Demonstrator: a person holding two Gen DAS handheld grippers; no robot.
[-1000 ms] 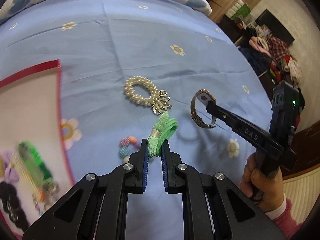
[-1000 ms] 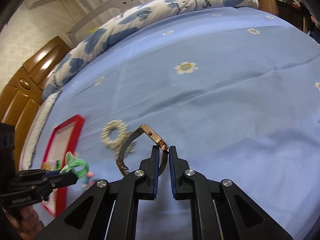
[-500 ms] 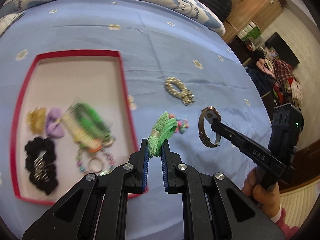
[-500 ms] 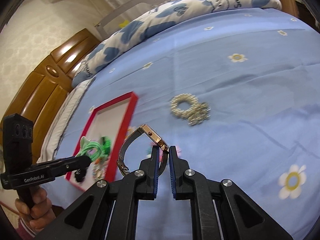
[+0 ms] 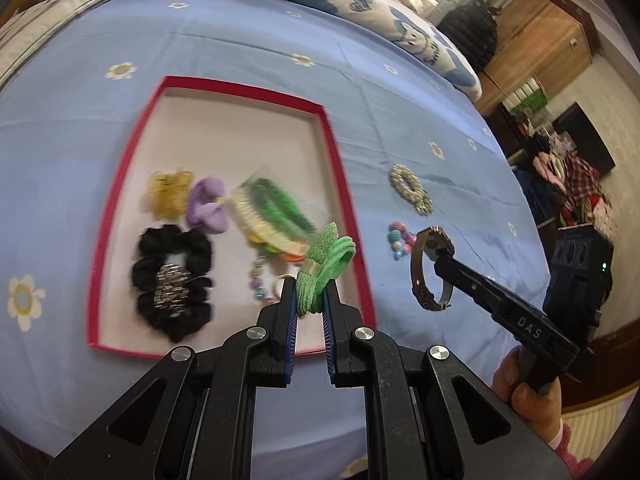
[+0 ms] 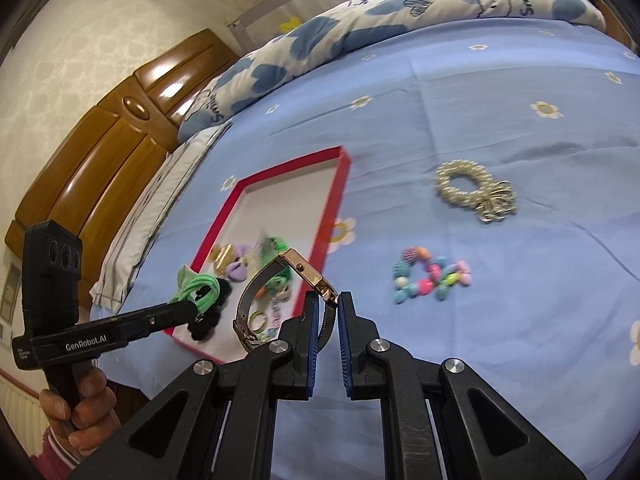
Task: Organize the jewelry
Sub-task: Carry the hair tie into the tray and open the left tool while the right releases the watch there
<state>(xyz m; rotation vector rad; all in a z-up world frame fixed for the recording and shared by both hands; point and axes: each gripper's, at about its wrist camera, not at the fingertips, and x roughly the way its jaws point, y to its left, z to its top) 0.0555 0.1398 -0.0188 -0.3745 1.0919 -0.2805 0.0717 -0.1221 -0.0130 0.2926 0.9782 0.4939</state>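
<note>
My left gripper (image 5: 310,292) is shut on a green hair tie (image 5: 325,263) and holds it in the air over the near right corner of the red-rimmed tray (image 5: 345,184). My right gripper (image 6: 329,304) is shut on the band of a gold wristwatch (image 6: 303,270), lifted above the blue sheet just right of the tray (image 6: 335,204). In the left wrist view the right gripper (image 5: 439,257) and the watch (image 5: 420,280) hang to the right. In the right wrist view the left gripper (image 6: 191,309) shows with the hair tie (image 6: 199,286).
The tray holds a black scrunchie (image 5: 172,280), a purple bow (image 5: 208,204), a gold piece (image 5: 168,194) and a green comb (image 5: 276,212). A pearl bracelet (image 6: 468,188) and a colourful bead bracelet (image 6: 428,276) lie on the bedsheet right of the tray. A pillow lies beyond.
Both grippers have travelled left across the bed, each still holding its piece. The tray has come fully into view under the left gripper, and the two bracelets have slid to the right.
</note>
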